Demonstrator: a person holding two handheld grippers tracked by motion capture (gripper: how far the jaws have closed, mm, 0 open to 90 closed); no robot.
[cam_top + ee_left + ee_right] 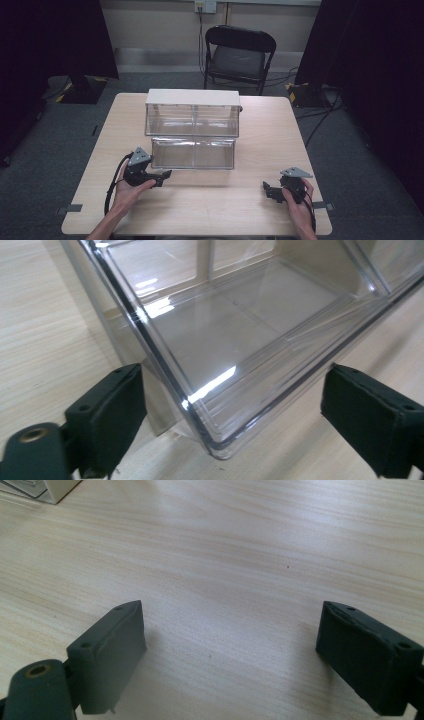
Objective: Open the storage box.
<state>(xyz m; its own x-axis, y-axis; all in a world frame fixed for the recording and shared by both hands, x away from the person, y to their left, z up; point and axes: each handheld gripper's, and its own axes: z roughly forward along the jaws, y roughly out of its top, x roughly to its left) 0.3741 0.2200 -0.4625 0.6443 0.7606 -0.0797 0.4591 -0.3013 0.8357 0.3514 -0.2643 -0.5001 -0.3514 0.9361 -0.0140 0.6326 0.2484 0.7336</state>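
Beside clear drawer (235,340) corner, left gripper (232,410) spread, probably not touching

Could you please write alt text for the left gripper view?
The left gripper, jaws wide open, faces the near corner of a clear plastic drawer pulled out over a light wooden table. The drawer looks empty.

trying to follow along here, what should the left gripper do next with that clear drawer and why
Probably ease the left gripper forward and close on the clear drawer at its corner: its jaws stand open, straddling that corner without touching. The right gripper rests open, far off.
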